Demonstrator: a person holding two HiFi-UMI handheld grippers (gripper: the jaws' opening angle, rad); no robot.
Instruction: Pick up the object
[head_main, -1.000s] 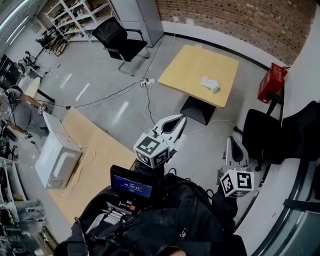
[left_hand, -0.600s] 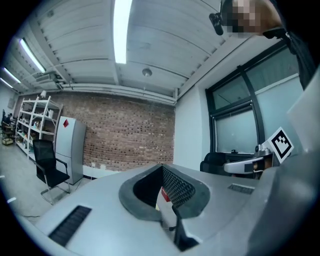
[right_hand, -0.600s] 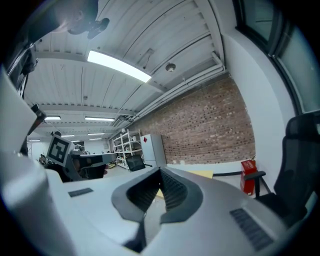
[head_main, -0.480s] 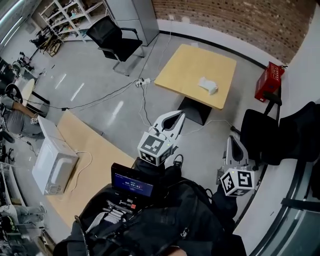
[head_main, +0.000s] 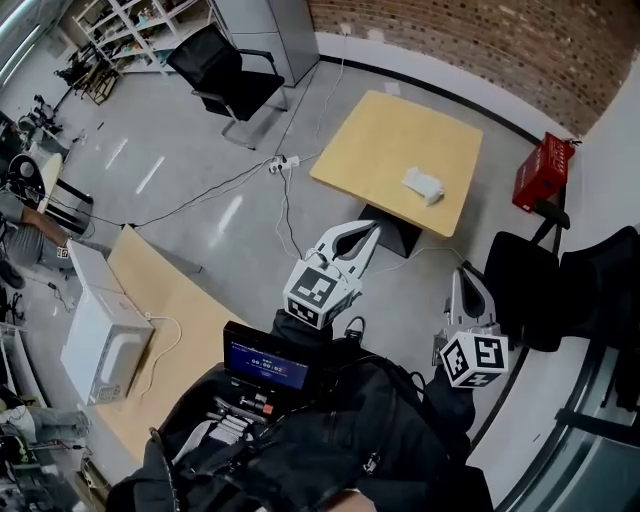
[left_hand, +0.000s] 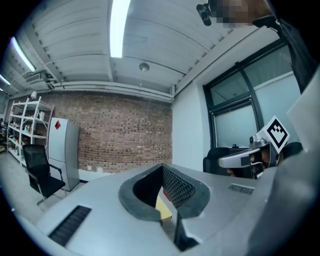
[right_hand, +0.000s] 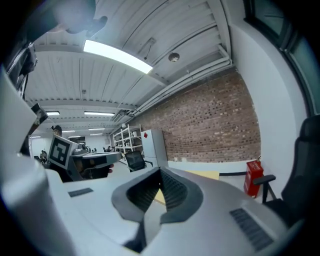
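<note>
A small white object (head_main: 422, 184) lies on the square yellow table (head_main: 380, 150), near its right edge. My left gripper (head_main: 373, 229) is held out over the floor, its tip short of the table's near edge. Its fingers meet at the tip, shut on nothing. My right gripper (head_main: 462, 273) is lower right, also shut and empty, pointing toward the table's right side. In the left gripper view, a sliver of the yellow table (left_hand: 164, 207) shows through the loop of the left gripper (left_hand: 163, 170). The right gripper (right_hand: 160, 173) frames the same table (right_hand: 205, 174).
A black office chair (head_main: 225, 70) stands far left of the table. Cables (head_main: 285, 190) cross the grey floor. A white microwave (head_main: 100, 345) sits on a wooden table (head_main: 170, 300) at left. At right are a red crate (head_main: 545, 170) and black chairs (head_main: 530, 290).
Both grippers have moved forward toward the yellow table, the left one now nearer the table's base. Both stayed shut.
</note>
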